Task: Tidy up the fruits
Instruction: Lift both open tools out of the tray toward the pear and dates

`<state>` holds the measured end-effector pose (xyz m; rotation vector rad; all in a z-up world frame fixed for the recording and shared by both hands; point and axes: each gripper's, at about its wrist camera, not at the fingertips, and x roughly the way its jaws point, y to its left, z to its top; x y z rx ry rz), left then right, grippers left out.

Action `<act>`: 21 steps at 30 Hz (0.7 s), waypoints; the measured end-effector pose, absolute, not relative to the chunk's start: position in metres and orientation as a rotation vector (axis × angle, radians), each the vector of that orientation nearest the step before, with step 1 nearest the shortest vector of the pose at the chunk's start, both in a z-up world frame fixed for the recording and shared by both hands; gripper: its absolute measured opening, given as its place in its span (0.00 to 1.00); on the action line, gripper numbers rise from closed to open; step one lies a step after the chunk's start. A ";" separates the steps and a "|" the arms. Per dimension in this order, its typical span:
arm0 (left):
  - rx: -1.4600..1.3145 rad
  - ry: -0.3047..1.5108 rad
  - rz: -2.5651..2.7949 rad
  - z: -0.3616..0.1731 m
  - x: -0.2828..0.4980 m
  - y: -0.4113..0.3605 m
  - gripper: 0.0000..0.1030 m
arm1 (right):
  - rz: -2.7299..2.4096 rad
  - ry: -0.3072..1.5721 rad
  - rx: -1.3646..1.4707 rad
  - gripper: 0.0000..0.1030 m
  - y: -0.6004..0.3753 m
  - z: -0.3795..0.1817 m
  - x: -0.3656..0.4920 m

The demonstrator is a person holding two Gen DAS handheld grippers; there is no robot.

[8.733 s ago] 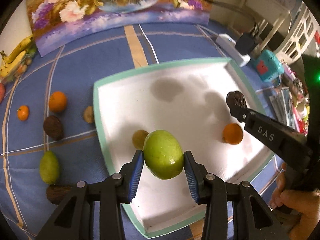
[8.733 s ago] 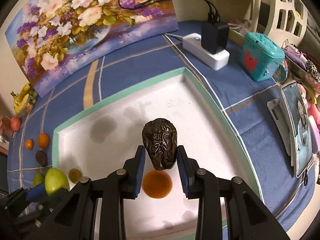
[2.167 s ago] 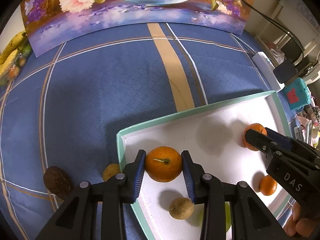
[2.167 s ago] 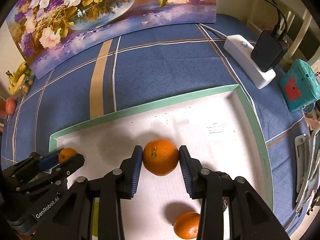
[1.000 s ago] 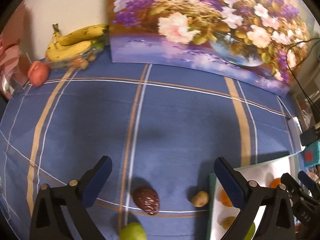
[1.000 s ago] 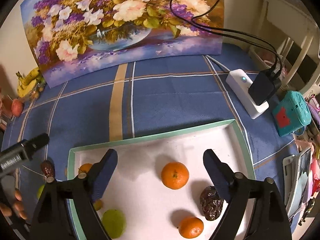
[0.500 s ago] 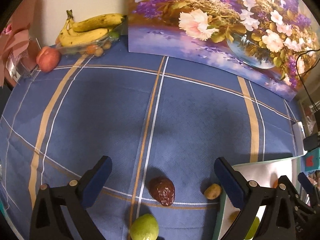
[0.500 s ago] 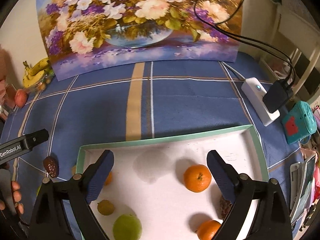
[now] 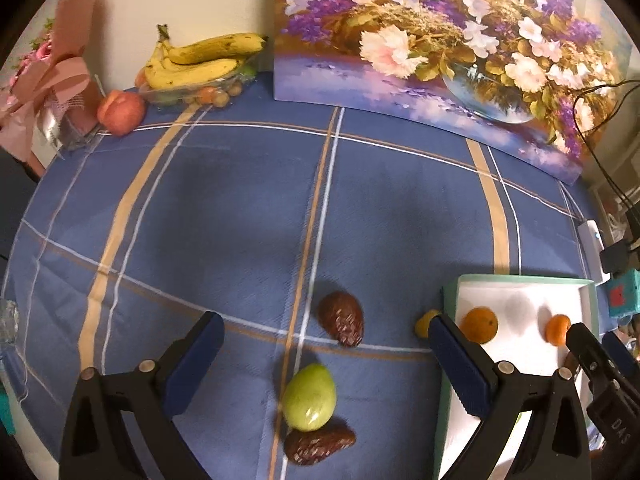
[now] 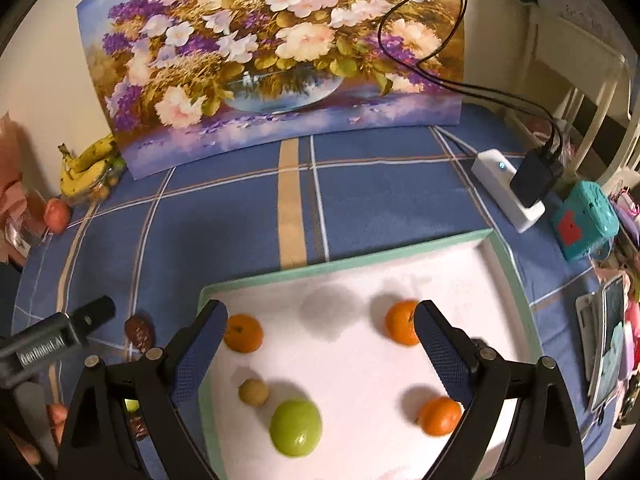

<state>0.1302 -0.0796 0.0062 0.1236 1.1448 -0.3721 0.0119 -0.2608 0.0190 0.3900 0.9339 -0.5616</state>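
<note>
The white tray [image 10: 516,276] with a green rim holds a green fruit [image 10: 296,427], three oranges [image 10: 243,333] [image 10: 401,322] [image 10: 439,415] and a small brown fruit [image 10: 253,392]. My right gripper [image 10: 320,340] is open and empty above the tray. My left gripper [image 9: 326,350] is open and empty over the blue cloth, left of the tray [image 9: 450,294]. Between and below its fingers lie a dark date [image 9: 342,323], a green fruit [image 9: 309,397] and a second date [image 9: 318,445]. A small yellow fruit [image 9: 423,322] sits against the tray's left rim.
A flower painting [image 10: 276,52] stands at the back. Bananas [image 9: 200,58] in a clear box and a red apple [image 9: 120,112] sit at the far left. A white power strip [image 10: 508,190], a teal box [image 10: 584,220] and a phone [image 10: 606,336] lie right of the tray.
Both grippers let go of their oranges in the tray and opened wide. My left gripper swung left over the cloth, nearer the loose dates and green fruit. My right gripper drew back and up.
</note>
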 end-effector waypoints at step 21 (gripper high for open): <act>0.140 1.145 -0.385 0.000 0.061 -0.023 1.00 | -0.554 0.948 0.362 0.92 -0.197 0.015 -0.054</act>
